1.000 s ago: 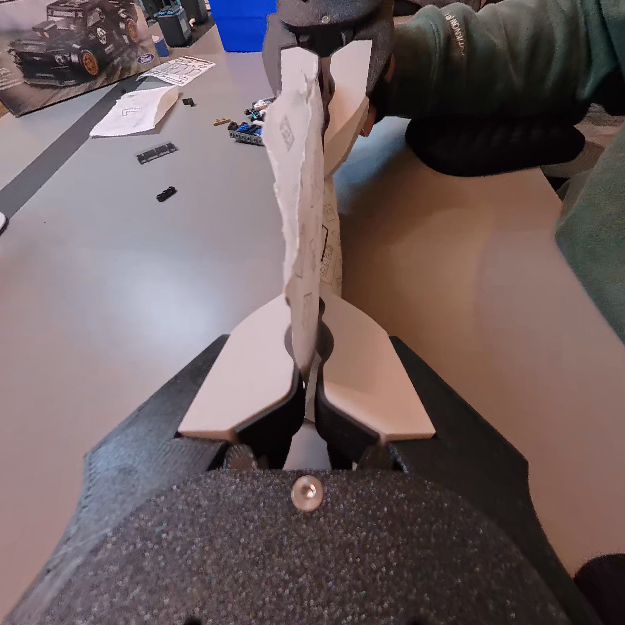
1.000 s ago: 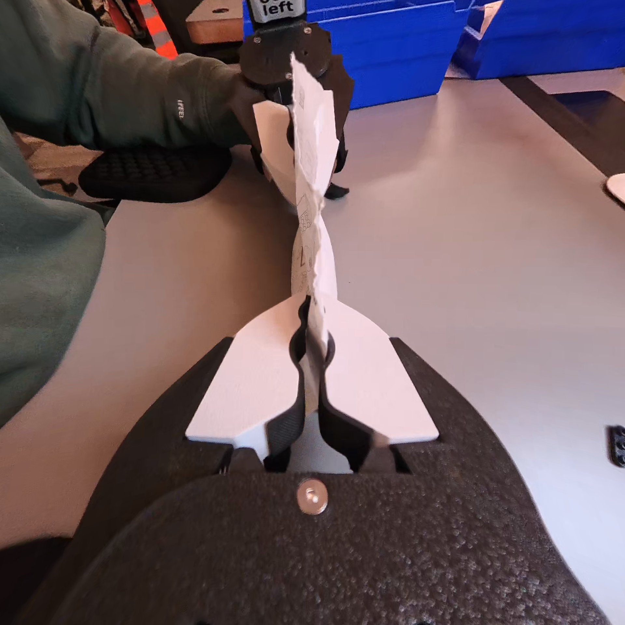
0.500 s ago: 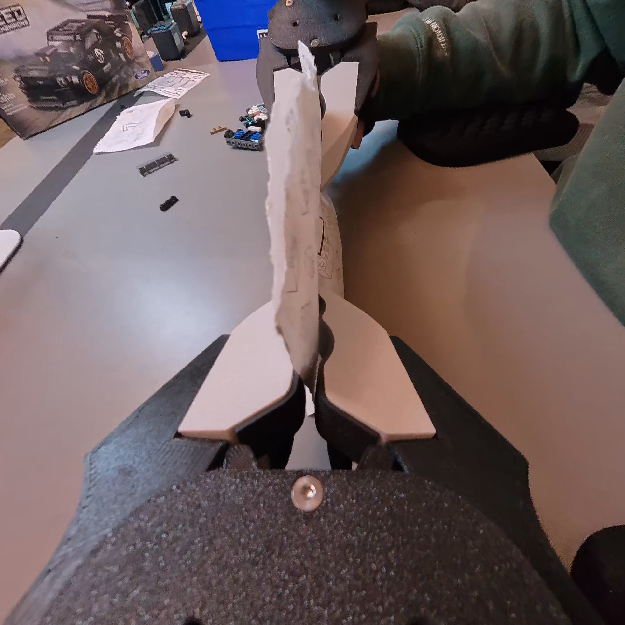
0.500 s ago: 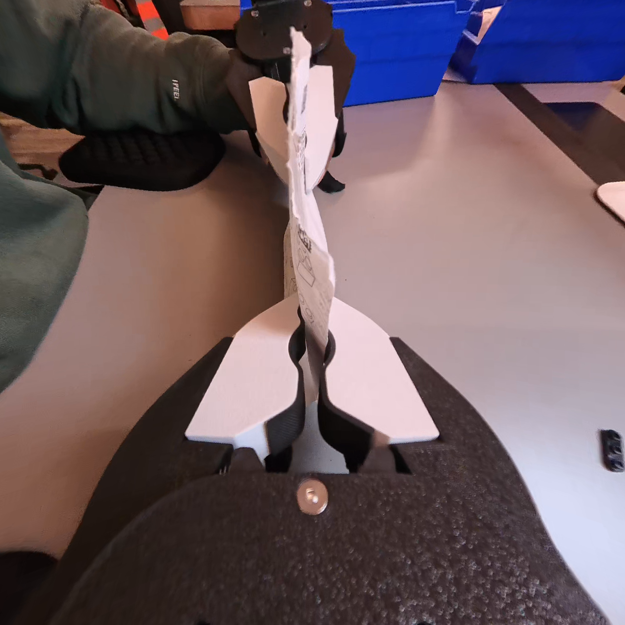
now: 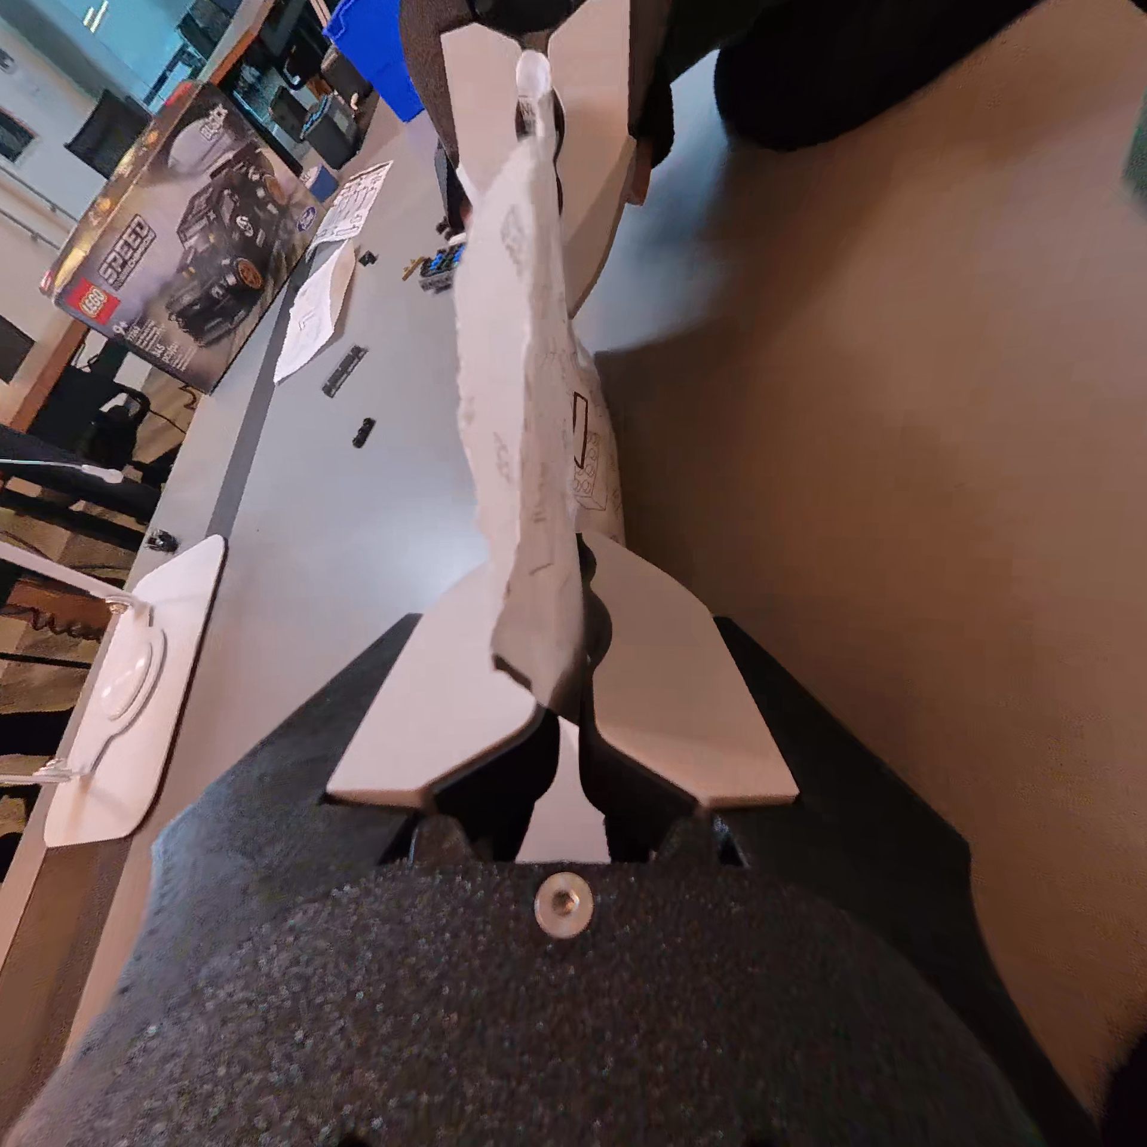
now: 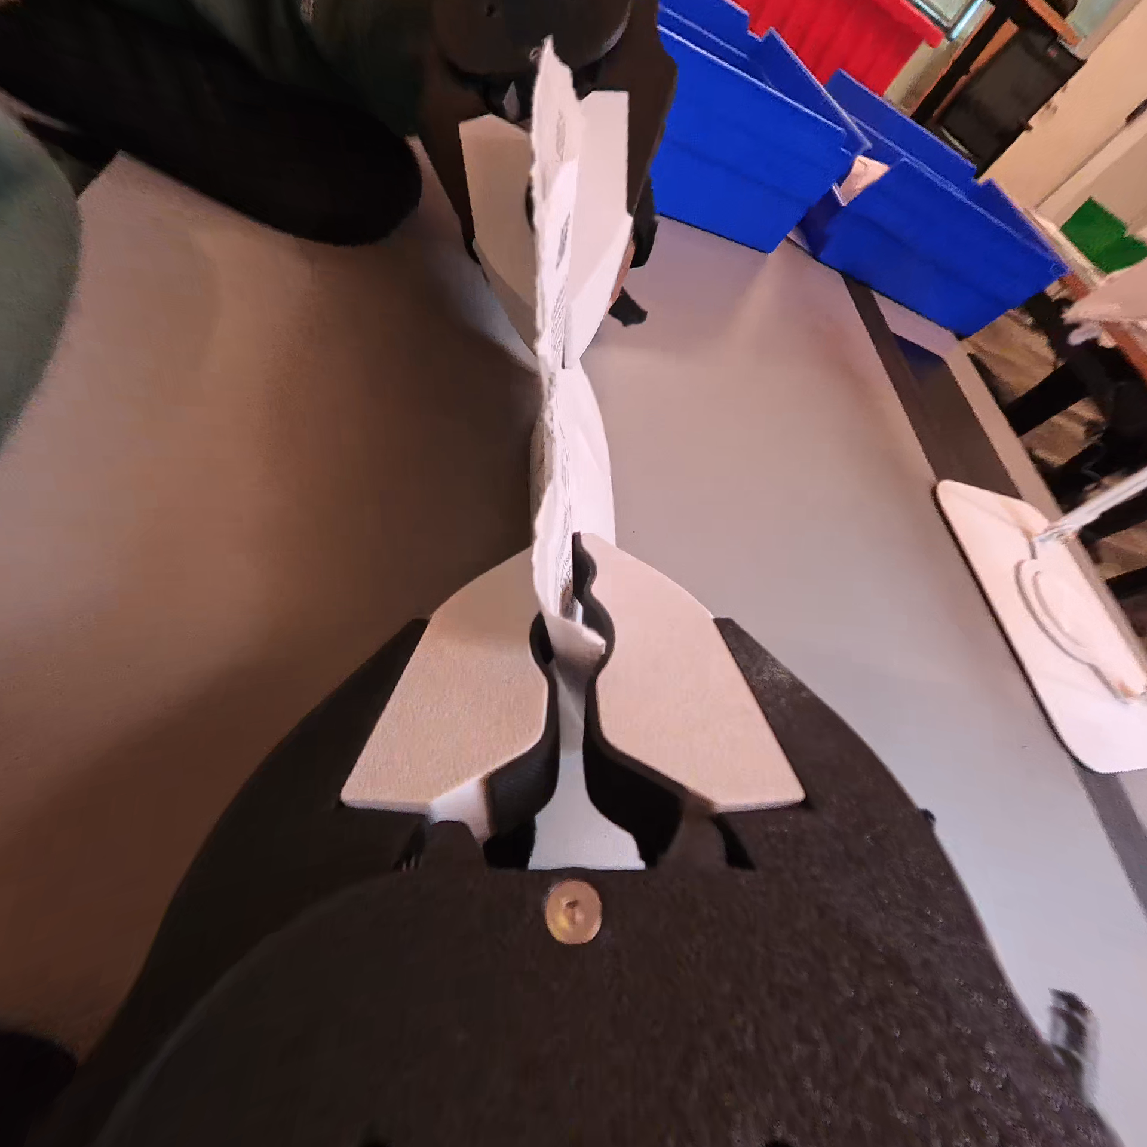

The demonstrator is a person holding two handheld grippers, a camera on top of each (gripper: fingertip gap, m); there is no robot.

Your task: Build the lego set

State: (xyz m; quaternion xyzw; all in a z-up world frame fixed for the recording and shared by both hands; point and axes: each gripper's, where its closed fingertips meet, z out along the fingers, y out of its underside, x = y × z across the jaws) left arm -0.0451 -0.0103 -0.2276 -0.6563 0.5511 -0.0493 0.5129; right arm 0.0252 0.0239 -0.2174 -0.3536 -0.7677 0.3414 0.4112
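We see a grey table (image 6: 776, 434) with a dark strip along it — blue bins (image 6: 745, 155) at its far edge, patterned carpet (image 5: 37, 627) below, pale walls (image 5: 43, 80) behind.

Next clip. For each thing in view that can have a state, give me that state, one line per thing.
left claw: shut on the paper bag's near end
right claw: shut on the paper bag's other end
paper bag: held off the table, stretched between both claws, twisted, top edge torn ragged
toy car box: standing tilted at the table's far edge
flat paper bag: lying on the table
blue bins: upright, contents hidden
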